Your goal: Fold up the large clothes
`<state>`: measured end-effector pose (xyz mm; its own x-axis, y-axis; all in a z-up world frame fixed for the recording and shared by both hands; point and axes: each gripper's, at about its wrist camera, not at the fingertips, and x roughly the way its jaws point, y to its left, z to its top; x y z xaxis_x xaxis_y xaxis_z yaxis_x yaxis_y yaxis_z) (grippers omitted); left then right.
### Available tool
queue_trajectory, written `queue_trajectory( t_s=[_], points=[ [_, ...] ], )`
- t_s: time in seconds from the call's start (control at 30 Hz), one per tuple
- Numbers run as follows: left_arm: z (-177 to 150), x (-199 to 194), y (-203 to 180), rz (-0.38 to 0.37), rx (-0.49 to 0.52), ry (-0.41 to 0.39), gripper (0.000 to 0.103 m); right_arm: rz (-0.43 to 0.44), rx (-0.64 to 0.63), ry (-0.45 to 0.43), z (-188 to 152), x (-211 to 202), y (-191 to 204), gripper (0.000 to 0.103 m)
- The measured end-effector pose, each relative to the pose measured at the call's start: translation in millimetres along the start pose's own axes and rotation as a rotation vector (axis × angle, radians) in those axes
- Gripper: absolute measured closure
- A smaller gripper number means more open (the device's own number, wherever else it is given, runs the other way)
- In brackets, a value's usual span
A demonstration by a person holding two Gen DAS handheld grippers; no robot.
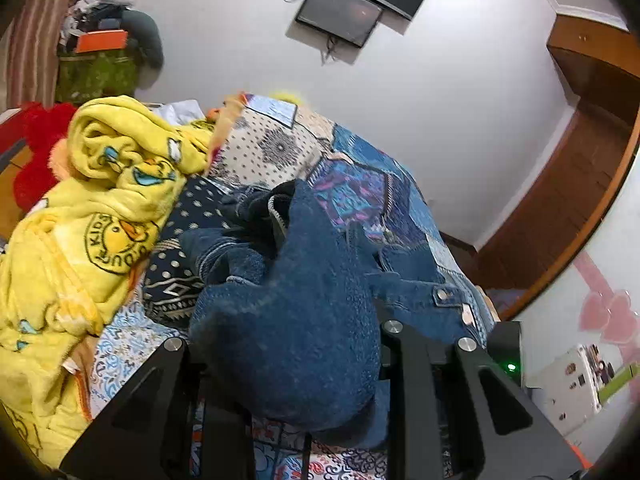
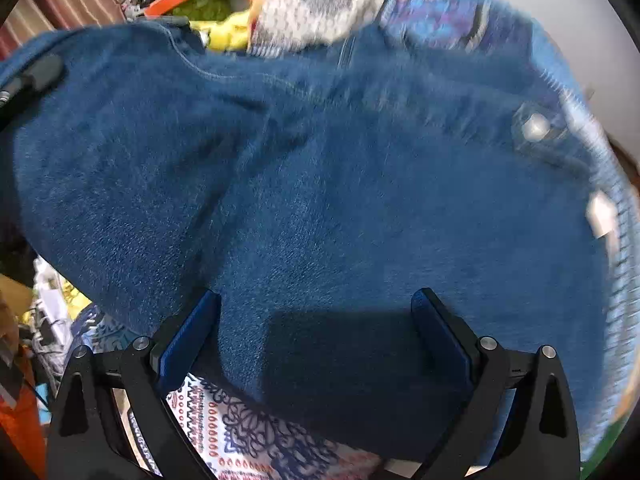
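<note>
A large blue denim jacket [image 1: 304, 304] with a fleecy lining and metal buttons lies bunched on the patterned bedsheet [image 1: 128, 344]. In the left wrist view its fabric hangs over and between the black fingers of my left gripper [image 1: 288, 392], hiding the tips, so I cannot see how the jaws stand. In the right wrist view the jacket [image 2: 320, 184] fills most of the frame, blurred at the right. My right gripper [image 2: 316, 336] is open, its blue-padded fingers [image 2: 192, 336] spread wide just under the jacket's lower edge. Part of another black tool [image 2: 36, 76] rests on the jacket at upper left.
A yellow duck-print blanket [image 1: 80, 232] is heaped to the left of the jacket. A patchwork quilt and pillows [image 1: 288, 148] lie behind it. A red plush [image 1: 40, 148], a clothes pile [image 1: 100, 40], a wall screen [image 1: 344, 12] and a wooden door frame [image 1: 560, 200] are beyond.
</note>
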<state>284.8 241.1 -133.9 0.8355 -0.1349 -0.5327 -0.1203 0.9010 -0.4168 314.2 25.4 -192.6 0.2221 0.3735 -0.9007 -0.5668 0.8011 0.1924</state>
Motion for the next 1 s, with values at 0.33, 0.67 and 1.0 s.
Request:
queue_trajectory(
  t_s=[0.33, 0.67, 1.0],
  points=[
    [16, 15, -97, -0.080, 0.123, -0.018, 0.077, 0.016, 0.194, -0.157, -20, -74, -76, 0.006],
    [-37, 66, -258, -0.255, 0.382, 0.102, 0.077, -0.220, 0.361, -0.298, -97, -160, -174, 0.006],
    [-150, 119, -294, -0.206, 0.626, 0.443, 0.077, -0.266, 0.456, -0.316, -130, -183, -212, 0.006]
  ],
)
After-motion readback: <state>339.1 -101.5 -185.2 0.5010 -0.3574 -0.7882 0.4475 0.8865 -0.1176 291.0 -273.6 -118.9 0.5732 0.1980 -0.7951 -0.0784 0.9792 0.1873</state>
